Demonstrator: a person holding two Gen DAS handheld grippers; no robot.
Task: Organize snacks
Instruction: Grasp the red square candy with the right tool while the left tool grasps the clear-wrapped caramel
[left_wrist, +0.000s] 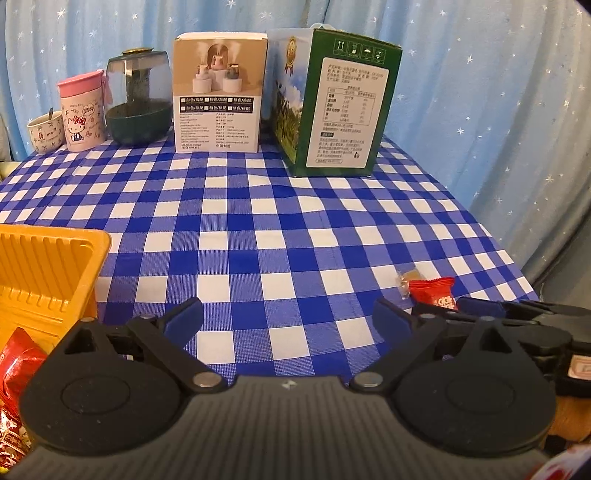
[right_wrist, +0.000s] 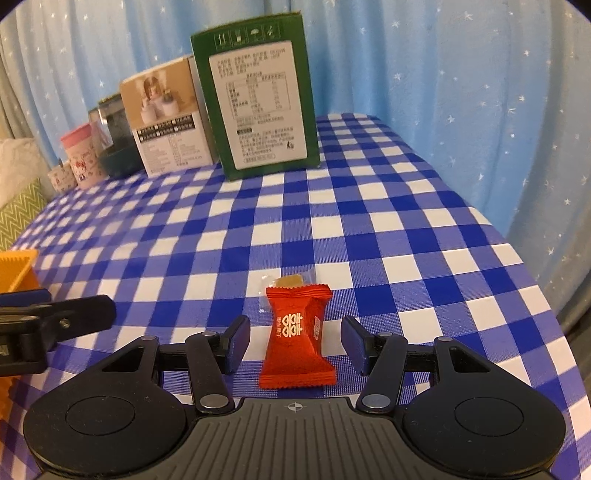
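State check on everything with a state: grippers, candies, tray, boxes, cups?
left gripper: open, nothing between its fingers
right gripper: open, straddling the red candy, pads clear of it
red candy: lying on the cloth, wrapped
clear-wrapped candy: lying just behind the red one
orange tray: holds red packets
green box: upright, closed
pink-lidded cup: upright, lid on

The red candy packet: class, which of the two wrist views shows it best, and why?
The right wrist view. There the red candy packet lies whole on the checked cloth between the open fingers of the right gripper, print readable. The left wrist view shows only its upper part, the rest hidden behind gripper parts.
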